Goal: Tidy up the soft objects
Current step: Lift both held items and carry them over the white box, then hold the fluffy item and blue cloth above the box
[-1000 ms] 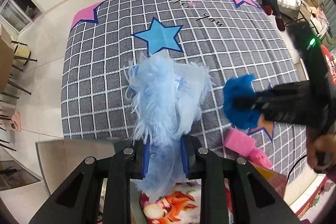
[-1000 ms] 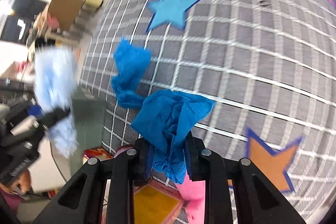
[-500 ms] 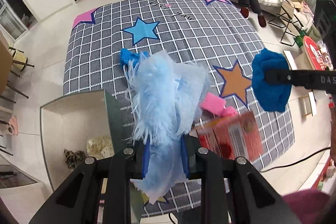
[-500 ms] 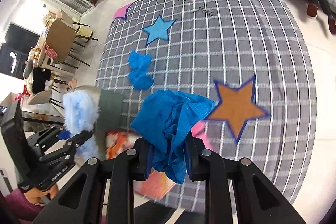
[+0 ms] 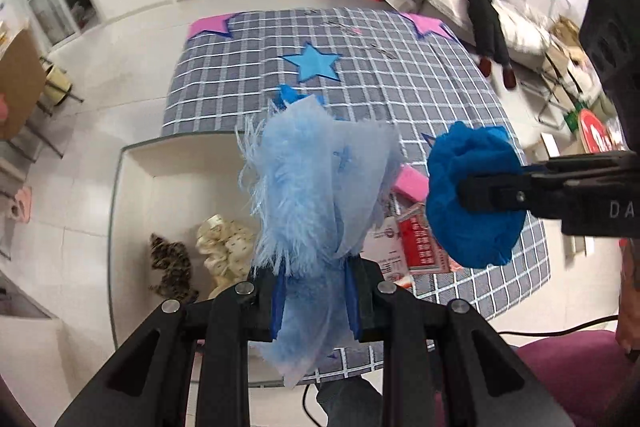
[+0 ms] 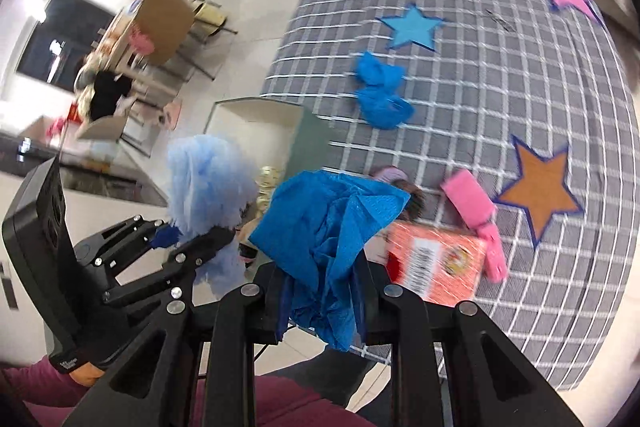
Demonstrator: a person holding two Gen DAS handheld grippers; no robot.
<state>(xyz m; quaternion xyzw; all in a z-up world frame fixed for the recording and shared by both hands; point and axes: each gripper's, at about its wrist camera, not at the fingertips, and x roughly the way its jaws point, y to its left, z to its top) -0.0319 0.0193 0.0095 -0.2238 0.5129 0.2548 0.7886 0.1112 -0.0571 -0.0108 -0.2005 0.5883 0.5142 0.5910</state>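
The left gripper (image 5: 316,291) is clamped on a pale blue fluffy cloth (image 5: 320,187), which rises from between the jaws and blocks much of the left wrist view. Behind it only the top edge of a blue rag (image 5: 290,95) shows; the right wrist view gives that rag (image 6: 382,95) in full, lying bunched on the grey checked blanket (image 5: 400,75) near the blue star (image 5: 314,63).

The right gripper (image 6: 322,303) is clamped on a crumpled deep blue cloth (image 6: 328,231). From the left wrist view the same cloth (image 5: 472,195) appears as a rounded wad held in the air to the right of the fluffy cloth, apart from it. It covers part of a red and white printed packet (image 5: 416,243) lying on the blanket; the print cannot be read. The right wrist view is motion-blurred, and the packet (image 6: 436,263) is smeared there.

A white open box (image 5: 132,187) sits at the blanket's near left edge. Inside it are a leopard-patterned fabric piece (image 5: 172,267) and a cream dotted fabric piece (image 5: 224,247), just beside each other; the fluffy cloth hides the box's right-hand portion.

A pink soft item (image 6: 476,219) lies on the blanket between the packet and the orange star (image 6: 538,191). In the left wrist view only a corner of it (image 5: 410,181) is visible.
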